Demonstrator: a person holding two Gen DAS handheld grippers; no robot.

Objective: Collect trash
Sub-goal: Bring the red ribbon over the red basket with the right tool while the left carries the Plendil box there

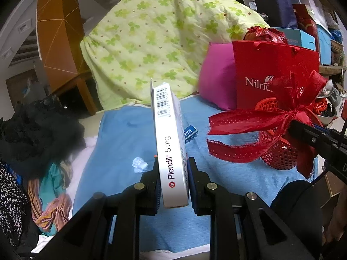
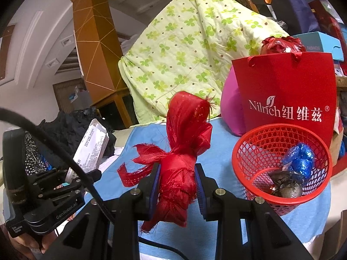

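My left gripper (image 1: 172,162) is shut on a white medicine box (image 1: 169,138) held on edge above the blue cloth (image 1: 121,134); the box (image 2: 91,149) and the left gripper (image 2: 69,179) also show at the left of the right wrist view. My right gripper (image 2: 177,169) is shut on a bunched red ribbon bow (image 2: 184,143), whose loops (image 1: 256,130) hang in front of a red mesh basket (image 1: 279,158). The basket (image 2: 260,143) holds blue and dark foil wrappers (image 2: 299,160). A crumpled white tissue (image 1: 139,164) and a small blue packet (image 1: 190,132) lie on the cloth.
A red paper bag (image 2: 286,95) stands behind the basket, with a magenta cushion (image 1: 216,80) beside it. A green floral quilt (image 1: 156,39) is piled at the back. Dark clothes (image 1: 36,130) heap at the left. Boxes and bags crowd the right shelf.
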